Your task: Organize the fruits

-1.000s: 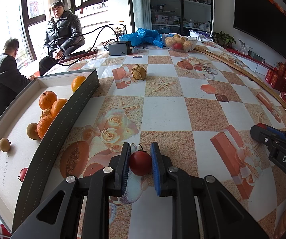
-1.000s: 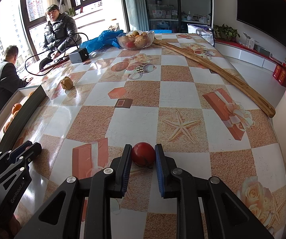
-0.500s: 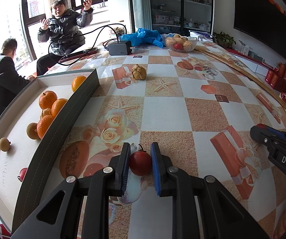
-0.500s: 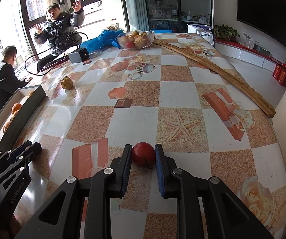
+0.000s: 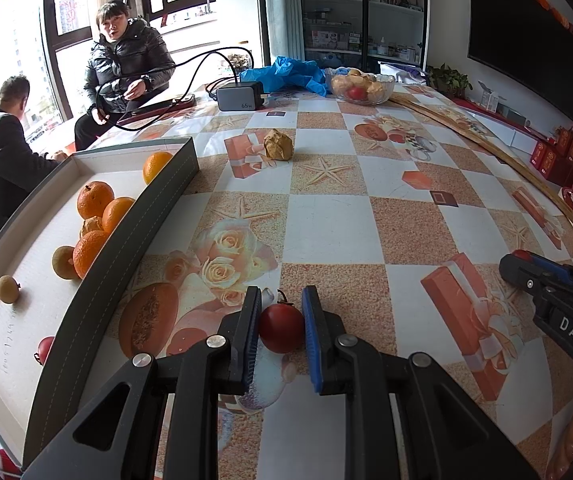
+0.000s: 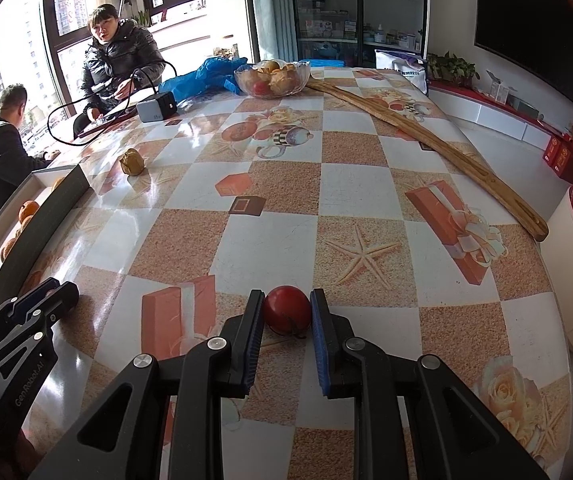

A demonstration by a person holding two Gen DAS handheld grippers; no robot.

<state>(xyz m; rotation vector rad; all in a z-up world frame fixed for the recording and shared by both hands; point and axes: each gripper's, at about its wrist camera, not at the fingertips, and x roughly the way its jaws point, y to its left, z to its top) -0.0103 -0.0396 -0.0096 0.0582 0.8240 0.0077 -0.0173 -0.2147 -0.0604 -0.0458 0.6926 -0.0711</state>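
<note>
My left gripper (image 5: 281,320) is shut on a small red fruit (image 5: 281,328) with a stem, low over the patterned table. My right gripper (image 6: 286,314) is shut on another small red fruit (image 6: 287,309), also at table level. A grey tray (image 5: 134,240) with a white inside lies at the left. It holds several oranges (image 5: 95,199), some small brown fruits (image 5: 8,289) and a red fruit (image 5: 45,350). The right gripper shows at the right edge of the left wrist view (image 5: 518,266). The left gripper shows at the lower left of the right wrist view (image 6: 60,292).
A brown crumpled lump (image 5: 278,144) lies mid-table. A glass bowl (image 5: 362,88) of fruit, a blue plastic bag (image 5: 290,74) and a grey charger (image 5: 240,97) with cable stand at the far end. A long wooden stick (image 6: 426,140) lies along the right side. Two people sit by the window.
Both grippers and their fruits have stayed in place. The seated person in the black jacket raised both hands and lowered them again.
</note>
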